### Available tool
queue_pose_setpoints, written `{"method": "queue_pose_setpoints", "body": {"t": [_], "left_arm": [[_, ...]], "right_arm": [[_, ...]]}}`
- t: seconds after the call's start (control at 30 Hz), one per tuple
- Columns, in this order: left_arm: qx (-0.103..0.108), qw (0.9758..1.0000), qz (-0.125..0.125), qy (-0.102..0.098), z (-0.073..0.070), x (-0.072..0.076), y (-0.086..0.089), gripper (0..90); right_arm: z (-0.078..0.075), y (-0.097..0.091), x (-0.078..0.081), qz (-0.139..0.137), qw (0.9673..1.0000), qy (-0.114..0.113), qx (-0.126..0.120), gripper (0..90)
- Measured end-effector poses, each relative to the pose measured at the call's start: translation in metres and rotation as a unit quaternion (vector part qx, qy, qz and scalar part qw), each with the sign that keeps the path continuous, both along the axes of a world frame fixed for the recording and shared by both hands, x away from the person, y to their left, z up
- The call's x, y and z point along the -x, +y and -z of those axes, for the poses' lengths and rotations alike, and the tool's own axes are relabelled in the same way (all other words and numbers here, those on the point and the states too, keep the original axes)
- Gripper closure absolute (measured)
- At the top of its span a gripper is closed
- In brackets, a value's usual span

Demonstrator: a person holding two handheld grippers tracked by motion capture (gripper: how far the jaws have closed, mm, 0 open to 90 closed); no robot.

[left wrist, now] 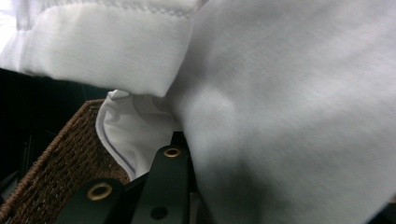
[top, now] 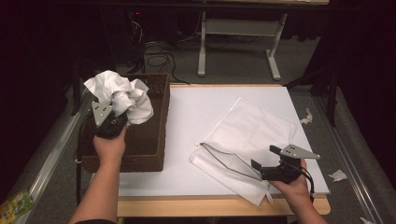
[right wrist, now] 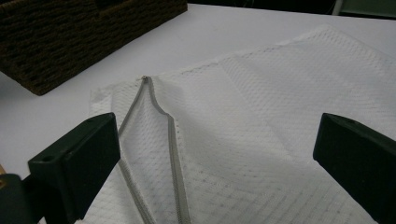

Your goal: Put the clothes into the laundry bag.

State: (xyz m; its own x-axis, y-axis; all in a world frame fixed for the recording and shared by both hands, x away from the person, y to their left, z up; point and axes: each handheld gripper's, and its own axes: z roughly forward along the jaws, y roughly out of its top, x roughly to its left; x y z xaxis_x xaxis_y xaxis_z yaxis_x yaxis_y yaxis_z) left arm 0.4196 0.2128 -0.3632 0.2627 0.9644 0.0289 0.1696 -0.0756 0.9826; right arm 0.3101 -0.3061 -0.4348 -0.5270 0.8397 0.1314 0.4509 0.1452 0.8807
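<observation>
Left gripper point(top: 112, 122) pinches the bunched white cloth point(top: 122, 95) up over the basket point(top: 154, 140) at the left, while the right gripper point(top: 273, 163), jaws spread wide, hovers by the mesh bag point(top: 254, 128) with its zip point(right wrist: 161, 121) gaping, likely ready to take the cloth

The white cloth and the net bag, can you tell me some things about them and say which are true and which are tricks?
1. The left gripper holds a crumpled white cloth above the woven basket. True.
2. The mesh bag lies inside the basket. False: it lies flat on the white table.
3. The bag's zipper is open. True.
4. The right gripper is shut on the bag. False: its jaws stand wide apart over it.
5. The cloth is red. False: white.
</observation>
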Motion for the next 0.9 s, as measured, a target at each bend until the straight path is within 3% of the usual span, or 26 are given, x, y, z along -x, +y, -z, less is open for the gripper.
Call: {"method": "queue_pose_setpoints", "body": {"t": [0.13,0.23,0.37,0.5,0.63,0.9], "left_arm": [[-0.005,1.0000,0.004,0.007,-0.004,0.001,-0.002,76.3],[0.005,0.9999,0.011,0.009,-0.007,0.004,-0.006,76.3],[0.014,0.9998,0.014,-0.005,-0.016,0.008,-0.014,76.4],[0.018,0.9992,0.026,-0.026,-0.026,0.013,-0.029,76.4],[0.021,0.9978,0.058,-0.025,-0.032,0.016,-0.049,76.4],[0.015,0.9940,0.099,-0.044,-0.043,0.025,-0.090,76.4]], "right_arm": [[-0.001,0.000,0.001,0.000,1.0000,-0.004,0.004,1.0],[-0.001,-0.001,0.001,0.003,1.0000,-0.003,0.003,1.0],[-0.001,-0.001,0.001,0.003,1.0000,0.000,0.003,1.3],[-0.001,-0.001,0.001,0.002,1.0000,-0.001,0.001,1.5],[0.000,-0.001,0.001,-0.001,1.0000,0.002,0.002,2.9],[-0.001,0.000,0.002,-0.001,1.0000,0.000,0.000,4.5]]}}
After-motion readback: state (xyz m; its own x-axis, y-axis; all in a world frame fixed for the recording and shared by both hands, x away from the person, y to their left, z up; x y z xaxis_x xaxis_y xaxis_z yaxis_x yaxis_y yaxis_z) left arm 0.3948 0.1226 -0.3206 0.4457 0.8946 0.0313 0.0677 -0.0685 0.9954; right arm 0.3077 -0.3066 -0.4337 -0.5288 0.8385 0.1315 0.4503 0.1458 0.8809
